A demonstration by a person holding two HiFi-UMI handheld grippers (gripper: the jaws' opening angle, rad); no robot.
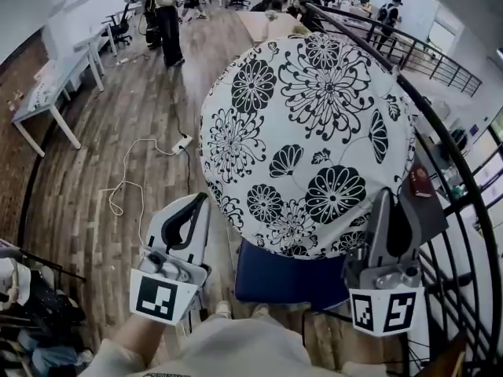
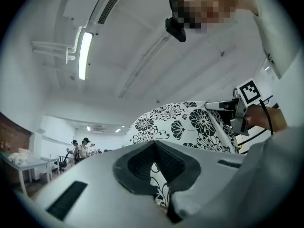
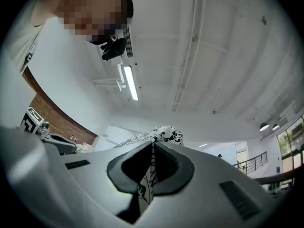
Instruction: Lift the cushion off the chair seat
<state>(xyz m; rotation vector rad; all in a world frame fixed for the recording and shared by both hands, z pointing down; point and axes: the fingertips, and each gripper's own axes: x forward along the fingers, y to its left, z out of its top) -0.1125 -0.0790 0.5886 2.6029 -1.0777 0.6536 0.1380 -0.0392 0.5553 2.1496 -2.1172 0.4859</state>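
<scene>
A large round cushion (image 1: 306,140) with black flowers on white hangs in the air over the blue chair seat (image 1: 287,281). My left gripper (image 1: 200,203) is shut on its lower left edge, and the patterned fabric shows between the dark pads (image 2: 137,167) in the left gripper view. My right gripper (image 1: 383,199) is shut on the lower right edge; a fold of fabric (image 3: 149,175) is pinched between its pads there. The cushion (image 2: 190,125) fills the middle of the left gripper view, with the right gripper's marker cube (image 2: 249,91) beyond it. Only its top (image 3: 164,133) shows above the right jaws.
A black railing (image 1: 464,171) curves along the right, close to the chair. A dark stand with a red booklet (image 1: 419,181) is beside the cushion. A cable and power strip (image 1: 182,142) lie on the wood floor. A white table (image 1: 47,93) and standing people (image 1: 167,14) are farther off.
</scene>
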